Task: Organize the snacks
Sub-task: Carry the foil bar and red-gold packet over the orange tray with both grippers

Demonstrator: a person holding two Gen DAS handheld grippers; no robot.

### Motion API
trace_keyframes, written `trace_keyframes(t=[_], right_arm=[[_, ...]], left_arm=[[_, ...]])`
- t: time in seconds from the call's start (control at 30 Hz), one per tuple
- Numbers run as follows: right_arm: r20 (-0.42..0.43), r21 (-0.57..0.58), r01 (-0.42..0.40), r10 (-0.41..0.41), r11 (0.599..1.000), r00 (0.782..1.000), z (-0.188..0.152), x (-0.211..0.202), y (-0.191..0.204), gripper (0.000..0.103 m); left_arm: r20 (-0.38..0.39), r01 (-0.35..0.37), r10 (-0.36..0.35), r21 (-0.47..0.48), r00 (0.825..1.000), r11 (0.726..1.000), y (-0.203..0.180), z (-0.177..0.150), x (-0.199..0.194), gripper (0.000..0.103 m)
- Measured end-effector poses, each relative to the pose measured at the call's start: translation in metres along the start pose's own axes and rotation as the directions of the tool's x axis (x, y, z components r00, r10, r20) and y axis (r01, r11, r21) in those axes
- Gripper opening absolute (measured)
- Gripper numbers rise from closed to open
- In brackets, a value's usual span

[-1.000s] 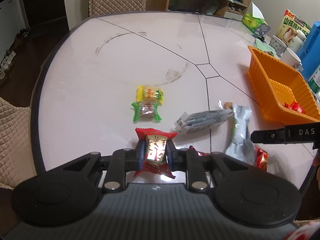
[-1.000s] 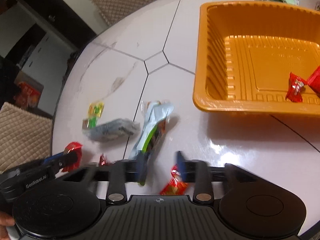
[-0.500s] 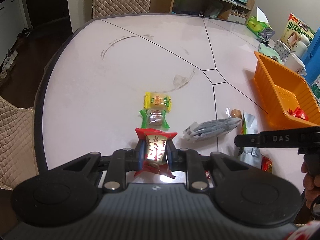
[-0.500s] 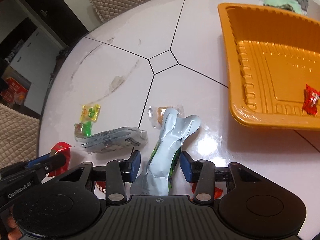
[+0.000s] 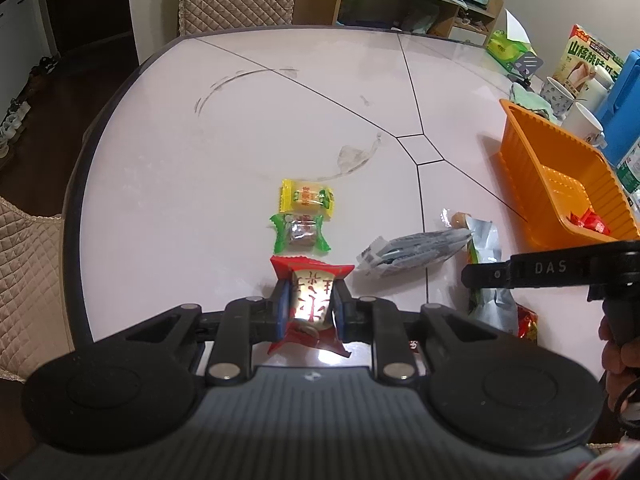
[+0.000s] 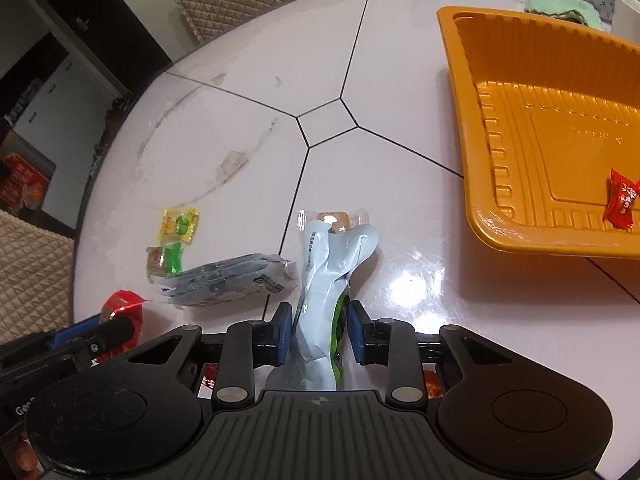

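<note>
Pale and glossy, the surface [image 6: 224, 92] carries a loose scatter of snacks, with the orange tray [image 6: 460, 80] off to the right and one red candy [image 6: 622, 204] already lying on its floor. And there's the change: the right tongs [image 6: 316, 334] have slid in over the long pale-blue pouch [image 6: 320, 276] and have just been closing, so the blue pads now sit tight against the pouch's crumpled lower end, where a second ago they stood wide with only a small red sweet between them. The pouch looks pinched but its far end lies on the surface, overlapping a clear-wrapped brown sweet [image 6: 334, 220]. Over on the left, nothing moves: the left tongs [image 5: 308, 308] stay clamped nearly shut on a red-wrapped candy [image 5: 310, 280], held low over the near edge. The grey packet [image 5: 412, 252], the green-wrapped sweet [image 5: 300, 232] and the yellow-wrapped sweet [image 5: 306, 198] lie loose, well apart from the tray. My read: both hands are now loaded, so the sorting is early, and the next call is a lift and carry to the tray, with that floppy pouch liable to sag or drag its neighbour
</note>
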State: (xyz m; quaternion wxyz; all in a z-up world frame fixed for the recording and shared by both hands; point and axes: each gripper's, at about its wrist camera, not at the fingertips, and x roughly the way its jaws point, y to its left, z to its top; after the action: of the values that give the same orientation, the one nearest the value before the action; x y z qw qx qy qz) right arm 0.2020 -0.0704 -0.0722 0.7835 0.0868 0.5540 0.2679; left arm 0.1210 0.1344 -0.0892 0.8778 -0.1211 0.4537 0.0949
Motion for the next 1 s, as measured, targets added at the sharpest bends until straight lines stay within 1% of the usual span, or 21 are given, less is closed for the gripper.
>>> trace_keyframes(t=[0.3,0.5,0.7,0.9,1.0], right_arm=[[0.033,0.032,-0.059,0.058,0.998,0.998,0.002,-0.022,-0.004,0.03],[0.061,0.05,-0.12,0.117,0.992,0.991,0.0,-0.045,-0.011,0.03],[0.082,0.072,-0.162,0.156,0.984,0.984,-0.004,-0.065,-0.022,0.03],[0.093,0.087,-0.185,0.177,0.979,0.98,-0.01,-0.081,-0.036,0.03],[0.099,0.098,-0.189,0.18,0.977,0.979,-0.015,-0.089,-0.045,0.03]], left_arm=[[0.018,0.015,-0.015,0.016,1.0,1.0,-0.007,0.002,-0.011,0.02],[0.035,0.027,-0.028,0.03,0.999,0.999,-0.015,0.004,-0.021,0.02],[0.048,0.046,-0.048,0.047,0.998,0.998,-0.029,0.005,-0.032,0.02],[0.052,0.077,-0.081,0.073,0.995,0.994,-0.048,0.005,-0.041,0.02],[0.044,0.115,-0.119,0.072,0.992,0.991,-0.06,0.005,-0.043,0.02]])
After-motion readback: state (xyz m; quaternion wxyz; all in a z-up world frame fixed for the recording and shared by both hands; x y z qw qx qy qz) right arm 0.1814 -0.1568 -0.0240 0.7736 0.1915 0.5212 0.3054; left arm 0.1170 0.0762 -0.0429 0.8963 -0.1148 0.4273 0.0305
